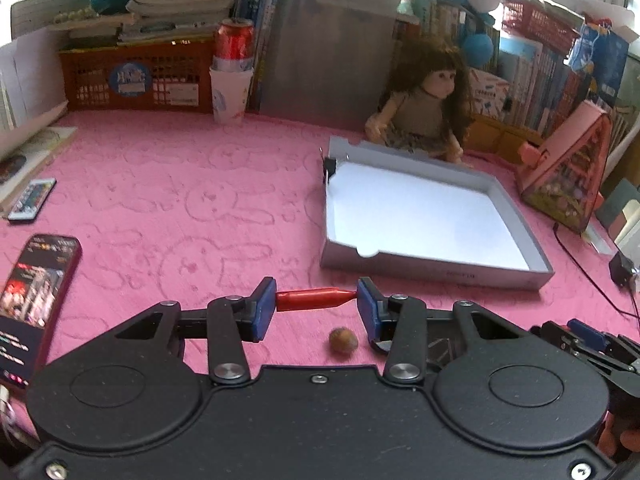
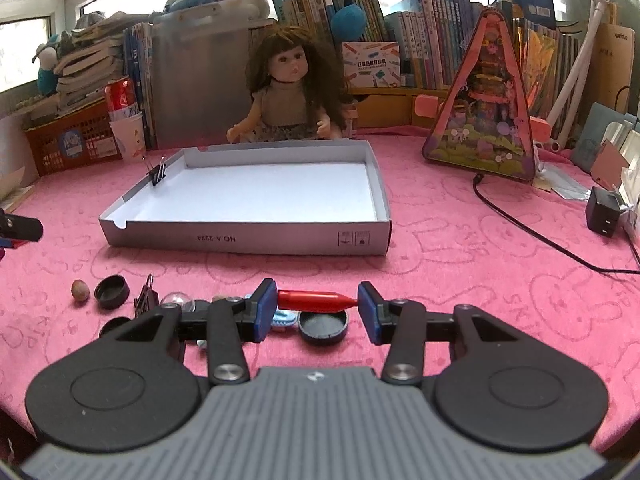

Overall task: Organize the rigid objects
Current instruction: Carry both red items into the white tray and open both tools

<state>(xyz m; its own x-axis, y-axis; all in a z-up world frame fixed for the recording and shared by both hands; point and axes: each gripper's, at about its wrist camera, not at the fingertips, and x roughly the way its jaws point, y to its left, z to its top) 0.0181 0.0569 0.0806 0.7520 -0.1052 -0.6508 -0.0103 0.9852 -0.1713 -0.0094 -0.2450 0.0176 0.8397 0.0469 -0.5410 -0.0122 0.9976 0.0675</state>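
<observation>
My left gripper (image 1: 316, 302) is shut on a red pen cap (image 1: 314, 299), held crosswise between its blue pads above the pink cloth; a brown nut (image 1: 343, 341) lies just below it. My right gripper (image 2: 317, 301) is shut on a second red pen cap (image 2: 316, 300), above a black round lid (image 2: 323, 326). The grey shallow box (image 2: 248, 238), white inside, lies ahead with a black binder clip (image 2: 157, 174) on its left wall. In the left wrist view the box (image 1: 440, 272) is ahead to the right. Left of my right gripper lie a nut (image 2: 80, 290), a black cap (image 2: 112, 291), a binder clip (image 2: 145, 300) and a clear dome (image 2: 178, 300).
A doll (image 2: 290, 88) sits behind the box. A triangular pink toy case (image 2: 486, 112), a black cable (image 2: 520, 228) and a charger (image 2: 604, 210) are at right. Two phones (image 1: 36, 300) lie at left. An orange basket (image 1: 136, 76), a cup with a can (image 1: 232, 76) and books line the back.
</observation>
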